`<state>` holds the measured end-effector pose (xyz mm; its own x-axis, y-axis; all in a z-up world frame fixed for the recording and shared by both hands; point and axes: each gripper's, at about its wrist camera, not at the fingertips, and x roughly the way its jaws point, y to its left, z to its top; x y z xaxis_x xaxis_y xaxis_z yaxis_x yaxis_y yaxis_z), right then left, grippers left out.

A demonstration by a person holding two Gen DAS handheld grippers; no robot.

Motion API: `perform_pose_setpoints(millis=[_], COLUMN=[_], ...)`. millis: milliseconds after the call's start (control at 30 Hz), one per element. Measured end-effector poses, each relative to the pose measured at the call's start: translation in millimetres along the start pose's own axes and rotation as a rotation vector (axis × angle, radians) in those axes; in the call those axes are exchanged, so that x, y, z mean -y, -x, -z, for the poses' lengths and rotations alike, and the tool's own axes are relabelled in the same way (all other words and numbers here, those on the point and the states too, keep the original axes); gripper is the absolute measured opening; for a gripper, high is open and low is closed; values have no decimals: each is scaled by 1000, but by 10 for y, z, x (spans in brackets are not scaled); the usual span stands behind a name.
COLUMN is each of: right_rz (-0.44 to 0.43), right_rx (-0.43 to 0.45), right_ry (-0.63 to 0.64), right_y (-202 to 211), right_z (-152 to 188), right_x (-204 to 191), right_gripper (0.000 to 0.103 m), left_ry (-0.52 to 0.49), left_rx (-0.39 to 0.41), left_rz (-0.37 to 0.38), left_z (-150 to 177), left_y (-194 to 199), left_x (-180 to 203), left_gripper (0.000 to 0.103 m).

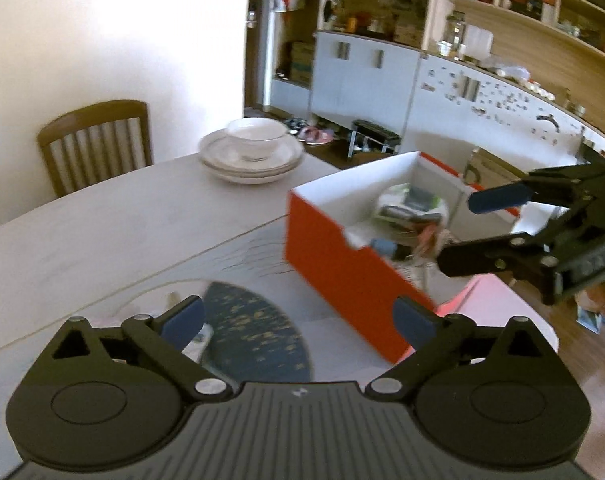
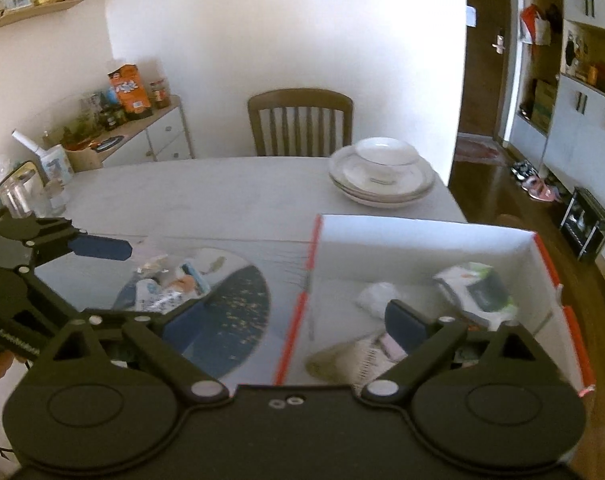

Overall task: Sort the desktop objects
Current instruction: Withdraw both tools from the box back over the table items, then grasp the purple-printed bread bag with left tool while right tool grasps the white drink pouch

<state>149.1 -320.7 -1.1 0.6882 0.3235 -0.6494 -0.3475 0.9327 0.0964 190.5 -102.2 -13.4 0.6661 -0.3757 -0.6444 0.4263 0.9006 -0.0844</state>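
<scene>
Both claws hang spread and empty. The left claw (image 1: 298,318) hovers over the packets (image 2: 170,284) lying loose on the round mat (image 2: 230,308), left of the box (image 1: 342,264); the right claw (image 2: 298,322) hangs over the box's near left wall, so the left is nearer the packets.

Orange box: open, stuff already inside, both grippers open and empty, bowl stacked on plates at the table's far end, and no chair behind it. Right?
Not the chair: a wooden chair stands behind the table in the right wrist view. The rest holds: orange box, left gripper, right gripper, bowl.
</scene>
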Motion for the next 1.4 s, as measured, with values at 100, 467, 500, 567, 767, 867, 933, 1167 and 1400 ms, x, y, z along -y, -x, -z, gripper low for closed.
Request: perform_pose_setpoints(millis=[100,467,500,567,767,867,933,1167,1400], right_rz=[-9,-19,-18,-7,42,60,66,69,88], right_rx=[11,-8,-9,-13,-21,-23,-31,-65,-100], right_ry=[17,43,40,36,-1,-8,-9,-28,-15], right_y=[-43,-401,-432,-497,-723,-836,-928,-1256,-1589], right_z=[-12,-8,-5,5,39,53,52,63,84], right_x=[-188,-809,-851,-929,-1108,-1210,-1268,-1417,-1534], right_gripper=[100,100,100,100,100,100,100,100,100], left_ry=[10,-8,-8,-10,-16,-19,-25,-43,-29], left_rx=[6,8,9,9,4,2,1,-26,-81], left_rz=[-29,-103,-104,-103,-111,-117,-121,-127,-94], left_z=[52,234,248,272,329,354,370,413,457], left_y=[59,166,168,168,99,42,-8,-250,-545], left_x=[-176,-766,-815,-899,-1151,-1275,-1360,-1616,-1856], left_gripper=[102,103,103,103,103,103,103,103,103])
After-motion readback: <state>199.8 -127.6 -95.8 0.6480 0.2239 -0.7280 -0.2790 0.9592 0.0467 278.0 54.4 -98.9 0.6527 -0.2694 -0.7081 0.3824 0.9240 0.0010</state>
